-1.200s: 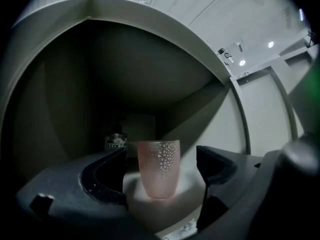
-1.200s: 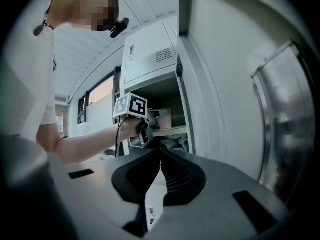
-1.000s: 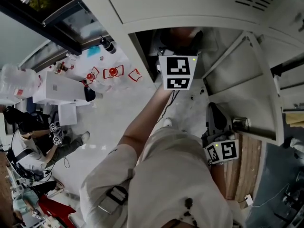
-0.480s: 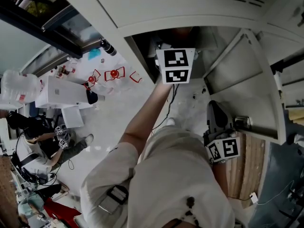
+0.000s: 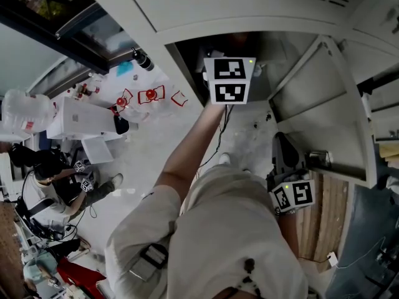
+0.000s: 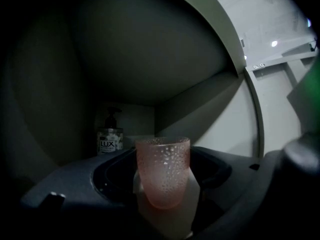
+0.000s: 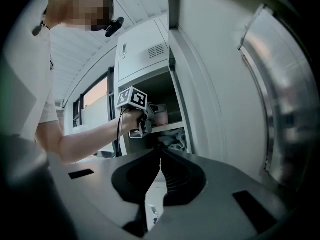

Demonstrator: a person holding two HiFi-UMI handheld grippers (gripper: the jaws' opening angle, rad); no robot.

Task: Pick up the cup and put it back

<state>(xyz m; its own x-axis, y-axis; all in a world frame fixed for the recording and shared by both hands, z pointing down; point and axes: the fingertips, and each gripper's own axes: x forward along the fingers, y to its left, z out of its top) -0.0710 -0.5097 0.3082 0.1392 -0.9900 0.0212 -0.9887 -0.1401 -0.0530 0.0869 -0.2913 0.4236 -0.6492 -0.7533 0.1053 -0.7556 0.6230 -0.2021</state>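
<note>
A pink dimpled cup (image 6: 163,170) stands upright on the shelf of an open locker (image 5: 187,39). It sits between the jaws of my left gripper (image 6: 165,184), which are closing round it. Thin pale slivers still show at both sides of the cup, so the pads are not pressing on it. In the head view only the left gripper's marker cube (image 5: 227,80) shows at the locker mouth, and its jaws are hidden inside. The right gripper view shows the left gripper (image 7: 149,122) at the shelf with the cup (image 7: 161,115). My right gripper (image 7: 160,170) hangs low by my side, shut and empty.
A pump bottle of soap (image 6: 110,139) stands at the back of the shelf, left of the cup. Crumpled cloth (image 7: 177,140) lies on the shelf below. The locker door (image 5: 318,98) hangs open at the right. A person (image 5: 47,179) sits far off to the left.
The left gripper's marker cube has crept a little farther into the locker opening. The right gripper has stayed where it was.
</note>
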